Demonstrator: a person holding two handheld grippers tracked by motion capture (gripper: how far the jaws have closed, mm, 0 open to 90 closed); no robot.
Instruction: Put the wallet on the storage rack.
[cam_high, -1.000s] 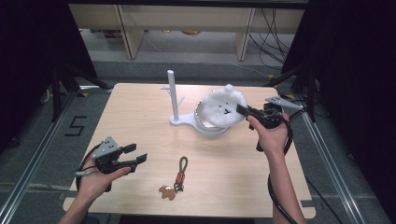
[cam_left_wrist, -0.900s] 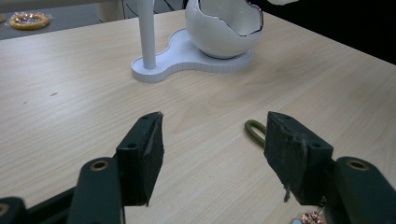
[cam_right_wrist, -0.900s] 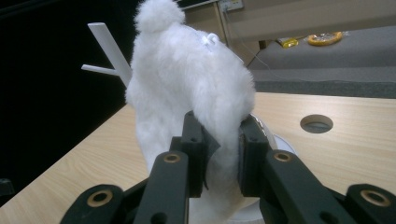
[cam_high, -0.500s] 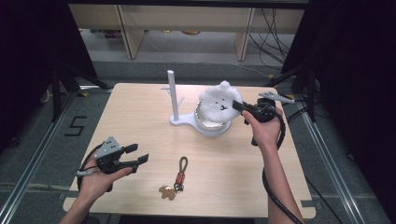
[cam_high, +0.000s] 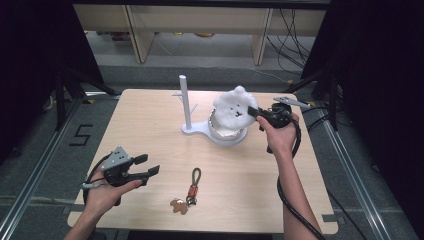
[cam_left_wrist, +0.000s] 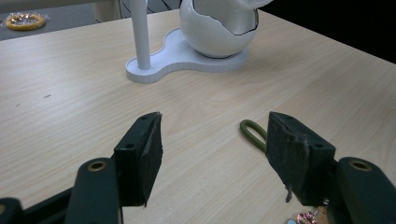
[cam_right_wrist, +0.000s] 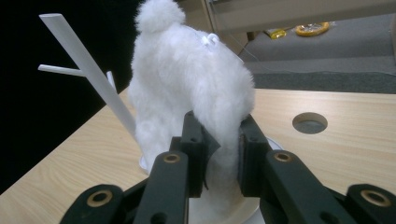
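1. High view: one light wooden table (cam_high: 150, 120) carries one white stand (cam_high: 200, 129), which is one upright post with short side pegs on a flat base, plus one round white bowl (cam_high: 227, 134) on that same base, just right of the post.
2. One white fluffy plush toy (cam_high: 234, 107) with a small dark face sits at the bowl's top, over its opening, right of the post.
3. One right gripper (cam_high: 250, 111) reaches in from the right of the stand; its jaws are pinched on the plush's right side.
4. One left gripper (cam_high: 147, 166) is held near the table's front, well apart from the stand on its near-left side; its two jaws stand spread with nothing between them.
5. One keychain (cam_high: 190, 191), with a green loop, an orange clip and a brown charm, lies well in front of the stand, just right of the left gripper.
6. Left gripper view: the two black jaws are wide apart over bare wood. The keychain's green loop (cam_left_wrist: 252, 133) lies just inside the right-hand jaw. The stand's post (cam_left_wrist: 140, 35) and the bowl (cam_left_wrist: 217, 32) rise beyond.
7. Right gripper view: the two jaws squeeze a fold of the plush (cam_right_wrist: 187, 88), which hangs above the bowl's rim (cam_right_wrist: 266, 142). The stand's post (cam_right_wrist: 88, 65) slants to its left. One round hole (cam_right_wrist: 309, 122) shows in the tabletop, right of the plush.
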